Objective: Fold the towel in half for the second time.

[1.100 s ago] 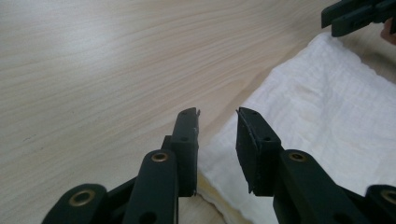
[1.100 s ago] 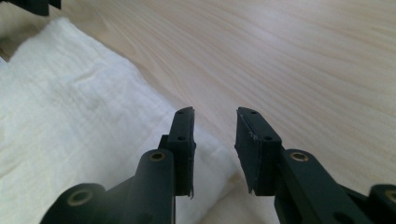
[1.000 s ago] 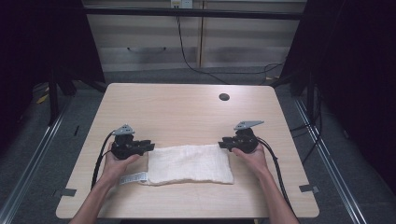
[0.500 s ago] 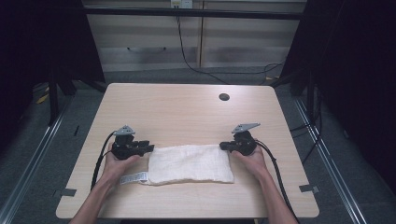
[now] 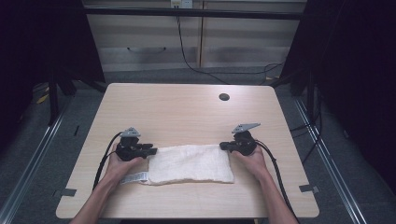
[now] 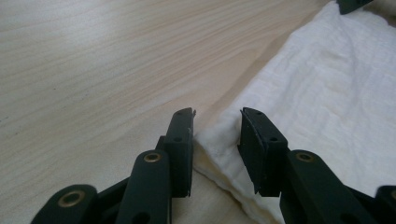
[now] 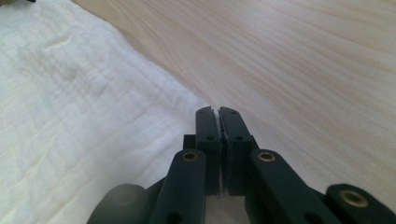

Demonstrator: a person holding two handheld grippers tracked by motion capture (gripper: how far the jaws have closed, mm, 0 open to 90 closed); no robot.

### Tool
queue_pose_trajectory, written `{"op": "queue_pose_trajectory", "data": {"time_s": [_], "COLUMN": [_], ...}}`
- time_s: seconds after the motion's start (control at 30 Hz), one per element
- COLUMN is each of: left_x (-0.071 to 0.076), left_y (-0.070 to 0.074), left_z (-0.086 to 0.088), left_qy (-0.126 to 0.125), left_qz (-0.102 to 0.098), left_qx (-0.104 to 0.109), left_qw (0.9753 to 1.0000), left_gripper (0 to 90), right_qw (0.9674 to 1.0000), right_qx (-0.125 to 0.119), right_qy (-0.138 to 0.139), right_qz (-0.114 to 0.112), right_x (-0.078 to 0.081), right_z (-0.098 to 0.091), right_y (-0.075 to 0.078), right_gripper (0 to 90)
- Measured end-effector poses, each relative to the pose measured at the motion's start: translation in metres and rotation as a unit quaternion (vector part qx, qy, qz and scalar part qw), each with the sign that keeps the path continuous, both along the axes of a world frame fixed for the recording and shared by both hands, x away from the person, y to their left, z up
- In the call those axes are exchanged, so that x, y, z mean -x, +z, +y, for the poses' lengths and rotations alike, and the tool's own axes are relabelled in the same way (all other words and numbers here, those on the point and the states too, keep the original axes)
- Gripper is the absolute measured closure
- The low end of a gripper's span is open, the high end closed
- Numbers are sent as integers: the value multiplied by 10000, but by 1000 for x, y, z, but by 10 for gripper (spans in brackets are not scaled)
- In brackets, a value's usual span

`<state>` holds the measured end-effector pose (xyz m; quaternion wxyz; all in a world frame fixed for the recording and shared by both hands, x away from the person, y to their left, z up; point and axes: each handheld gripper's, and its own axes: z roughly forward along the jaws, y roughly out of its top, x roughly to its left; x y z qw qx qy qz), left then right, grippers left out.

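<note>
High view: the folded white cloth towel [image 5: 189, 164] lies on the pale wooden worktop [image 5: 187, 112], its far corners pinched by the right gripper [image 7: 218, 112] and straddled by the left gripper [image 6: 217, 114] (fingers just closing, not yet pressing), so both corners should be gripped firmly before lifting.

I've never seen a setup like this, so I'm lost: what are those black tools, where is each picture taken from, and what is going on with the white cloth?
A person holds a black two-jaw tool in each hand. The high view looks down on the light wooden table; the other two cameras ride on the tools, looking along their jaws. A folded white cloth lies flat near the person. The right gripper is pinched shut at the cloth's corner; whether fabric is caught is hard to tell. The left gripper has been closing, jaws apart around the opposite corner, not yet pressing it.
</note>
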<state>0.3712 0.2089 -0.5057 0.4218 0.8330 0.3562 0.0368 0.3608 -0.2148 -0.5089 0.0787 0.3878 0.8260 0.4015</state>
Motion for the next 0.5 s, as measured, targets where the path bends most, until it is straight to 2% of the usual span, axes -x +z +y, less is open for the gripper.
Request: {"op": "queue_pose_trajectory", "data": {"time_s": [0.03,0.07,0.1,0.2,0.23,0.37,0.43,0.47,0.5], "left_x": [0,-1,-1,1,2,4,6,6,6], "left_y": [0,-2,-2,-1,-1,-1,0,0,1], "left_z": [0,0,0,0,-1,-2,-3,-3,-3], "left_qy": [0,25,25,-47,-71,-132,-115,-140,-108], "left_qz": [0,86,86,38,31,-31,-80,-34,-24], "left_qx": [0,61,61,-48,-57,-142,-134,-91,-59], "left_qw": [10000,9999,9999,10000,10000,9998,9998,9999,9999], "left_gripper": [648,653,683,722,776,827,847,851,853], "right_qw": [10000,10000,10000,9999,9999,9999,9998,9994,9993], "right_qx": [0,-35,-48,-82,-122,-138,-216,-347,-363], "right_qy": [0,-18,-35,-34,-24,9,9,-7,-7], "right_qz": [0,37,50,78,86,66,41,61,73], "right_x": [0,0,1,2,3,3,3,4,5], "right_z": [0,-1,-1,-1,-1,-1,-2,-3,-4], "right_y": [0,0,0,0,0,2,4,5,6], "right_gripper": [873,874,873,874,875,875,876,876,876]}}
